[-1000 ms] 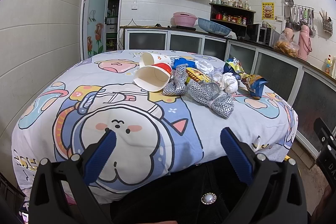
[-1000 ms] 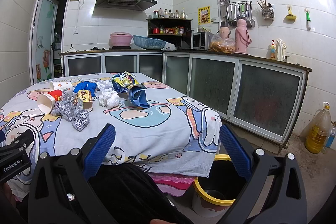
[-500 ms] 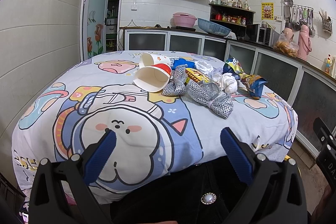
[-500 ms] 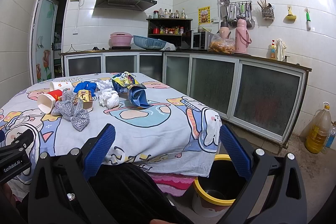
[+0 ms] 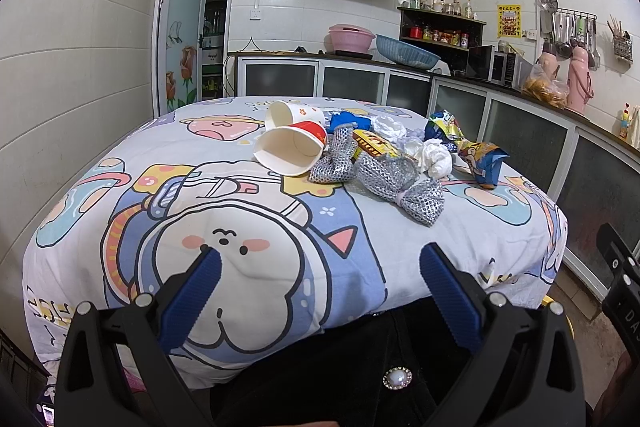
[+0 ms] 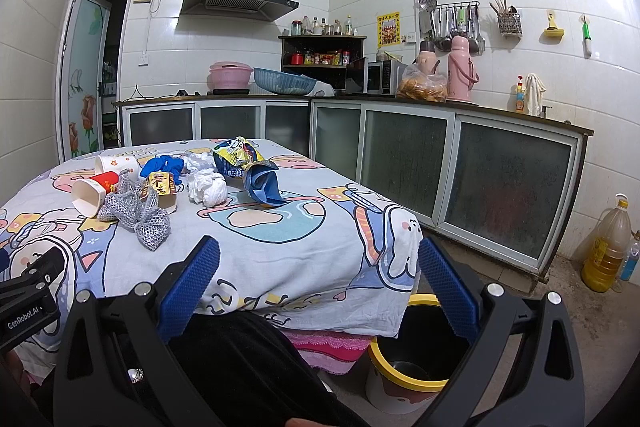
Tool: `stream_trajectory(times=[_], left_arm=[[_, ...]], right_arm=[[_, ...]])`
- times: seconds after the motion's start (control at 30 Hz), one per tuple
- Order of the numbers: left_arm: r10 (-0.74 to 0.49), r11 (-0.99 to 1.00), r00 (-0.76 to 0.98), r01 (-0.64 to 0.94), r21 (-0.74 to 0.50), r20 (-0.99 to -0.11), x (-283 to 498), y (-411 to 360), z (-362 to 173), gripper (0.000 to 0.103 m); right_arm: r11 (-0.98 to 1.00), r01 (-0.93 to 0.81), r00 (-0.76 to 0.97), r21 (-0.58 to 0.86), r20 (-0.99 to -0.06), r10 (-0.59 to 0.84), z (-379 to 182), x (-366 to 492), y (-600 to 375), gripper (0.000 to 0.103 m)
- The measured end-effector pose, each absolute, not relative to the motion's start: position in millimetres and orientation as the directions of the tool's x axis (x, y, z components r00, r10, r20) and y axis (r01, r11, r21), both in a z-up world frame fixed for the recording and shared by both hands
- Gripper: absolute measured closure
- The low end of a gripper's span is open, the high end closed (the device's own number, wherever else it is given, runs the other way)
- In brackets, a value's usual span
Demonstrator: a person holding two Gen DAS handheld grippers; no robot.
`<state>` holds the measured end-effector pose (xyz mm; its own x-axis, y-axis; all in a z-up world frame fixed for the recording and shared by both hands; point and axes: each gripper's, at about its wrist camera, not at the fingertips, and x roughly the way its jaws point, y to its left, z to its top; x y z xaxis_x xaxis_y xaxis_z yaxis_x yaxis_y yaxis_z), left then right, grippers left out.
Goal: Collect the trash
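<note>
Readable only in the right wrist view: "GenRobot.AI" in white letters on the black body of the left gripper point(image 6: 24, 311) at the lower left edge. In the left wrist view, just the letters "DA" on the black body of the right gripper point(image 5: 624, 291) at the right edge, the rest cut off. Printing on the yellow snack box point(image 6: 160, 187), the crumpled snack bags point(image 6: 240, 157) and the yellow wall poster point(image 6: 388, 29) too small to read.
</note>
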<state>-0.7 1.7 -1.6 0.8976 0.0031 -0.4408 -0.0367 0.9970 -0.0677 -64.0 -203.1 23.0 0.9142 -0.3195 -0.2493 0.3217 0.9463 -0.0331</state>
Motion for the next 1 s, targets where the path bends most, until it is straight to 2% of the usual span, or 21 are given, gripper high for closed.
stream_trajectory(times=[1.0], left_arm=[[0.004, 0.997, 0.899, -0.038, -0.067, -0.439, -3.9, 0.3, -1.8, 0.007]], right_arm=[[0.946, 0.322, 0.914, -0.032, -0.250, -0.319, 22.1, -63.7, -203.4, 0.008]])
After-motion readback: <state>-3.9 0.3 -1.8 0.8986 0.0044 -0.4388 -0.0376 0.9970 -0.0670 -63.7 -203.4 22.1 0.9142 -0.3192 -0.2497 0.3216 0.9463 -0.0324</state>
